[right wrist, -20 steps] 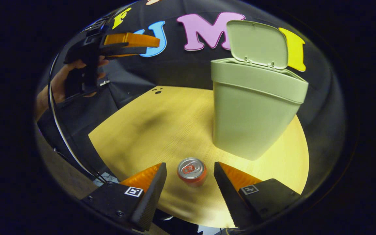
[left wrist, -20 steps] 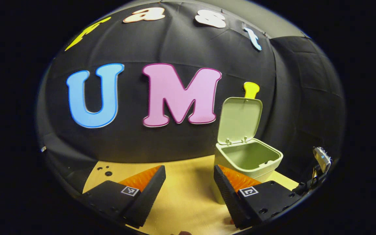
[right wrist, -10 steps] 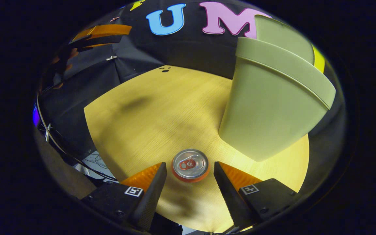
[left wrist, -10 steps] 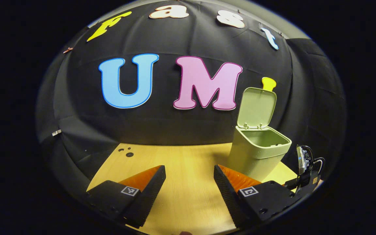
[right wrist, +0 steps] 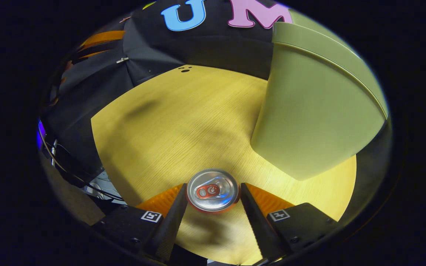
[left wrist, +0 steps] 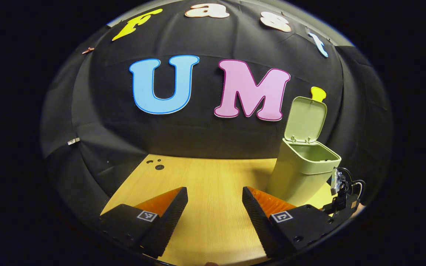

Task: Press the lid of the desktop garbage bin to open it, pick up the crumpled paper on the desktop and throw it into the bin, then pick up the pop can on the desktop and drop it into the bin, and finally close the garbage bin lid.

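The left gripper (left wrist: 215, 201) hung open and empty above the table (left wrist: 213, 177). The right gripper (right wrist: 213, 195) straddled the upright pop can (right wrist: 212, 189), fingers beside it, contact unclear. It should close squarely before lifting toward the open bin (right wrist: 316, 111).

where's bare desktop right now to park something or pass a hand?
Bare wood spans the desktop from the three dark holes at the far edge down to the pop can, left of the bin. It is crowded at the can, which sits between the right gripper jaws close by the bin. The left gripper hangs open over bare wood.
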Action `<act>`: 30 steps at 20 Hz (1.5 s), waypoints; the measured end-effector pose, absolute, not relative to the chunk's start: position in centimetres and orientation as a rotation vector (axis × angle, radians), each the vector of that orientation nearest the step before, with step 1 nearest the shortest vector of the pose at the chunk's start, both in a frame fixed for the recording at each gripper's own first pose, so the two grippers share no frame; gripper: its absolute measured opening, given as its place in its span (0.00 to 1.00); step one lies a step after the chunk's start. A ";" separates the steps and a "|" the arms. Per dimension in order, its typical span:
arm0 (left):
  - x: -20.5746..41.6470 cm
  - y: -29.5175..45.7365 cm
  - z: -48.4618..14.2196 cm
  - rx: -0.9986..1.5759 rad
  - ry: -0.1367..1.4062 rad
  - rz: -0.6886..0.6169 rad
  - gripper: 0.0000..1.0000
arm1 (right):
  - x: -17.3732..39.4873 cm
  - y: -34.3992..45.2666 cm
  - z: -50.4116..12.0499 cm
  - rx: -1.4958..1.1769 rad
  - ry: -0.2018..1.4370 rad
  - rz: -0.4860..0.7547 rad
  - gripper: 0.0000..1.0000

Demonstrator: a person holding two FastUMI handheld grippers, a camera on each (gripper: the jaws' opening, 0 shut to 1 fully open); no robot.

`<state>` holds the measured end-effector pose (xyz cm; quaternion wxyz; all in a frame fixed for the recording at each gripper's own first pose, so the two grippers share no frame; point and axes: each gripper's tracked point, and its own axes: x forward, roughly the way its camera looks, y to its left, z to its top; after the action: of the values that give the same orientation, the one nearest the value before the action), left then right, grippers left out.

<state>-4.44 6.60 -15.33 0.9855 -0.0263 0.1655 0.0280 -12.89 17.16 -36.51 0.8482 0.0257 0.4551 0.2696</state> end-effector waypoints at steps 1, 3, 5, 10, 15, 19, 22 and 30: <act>-4.4 6.7 -15.4 -0.054 0.336 0.057 0.95 | -12.9 17.2 -36.5 0.059 0.959 0.566 0.85; -4.2 6.7 -15.6 -0.053 0.342 0.055 0.95 | -13.0 17.1 -36.4 0.060 0.965 0.562 0.85; -3.9 6.8 -15.7 -0.050 0.345 0.051 0.95 | -12.9 17.0 -36.1 0.064 0.960 0.562 0.84; -3.3 6.3 -15.6 -0.049 0.343 0.031 0.95 | -12.1 16.2 -32.9 0.096 0.900 0.554 0.84; -2.9 5.5 -15.8 -0.051 0.343 0.008 0.95 | -10.7 15.0 -27.7 0.121 0.812 0.555 0.84; -3.0 4.8 -15.9 -0.040 0.344 -0.009 0.95 | -8.9 14.2 -22.9 0.141 0.719 0.557 0.84; -3.0 4.4 -15.8 -0.037 0.347 -0.020 0.95 | -7.7 13.3 -19.8 0.151 0.662 0.545 0.84; -2.9 3.6 -15.9 -0.037 0.350 -0.033 0.95 | -3.0 10.3 -12.6 0.280 0.493 0.459 0.84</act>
<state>-2.88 3.59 -15.89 0.9844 -0.0186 0.1740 -0.0164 -2.99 10.29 -12.56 0.9342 0.1371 0.2413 0.2242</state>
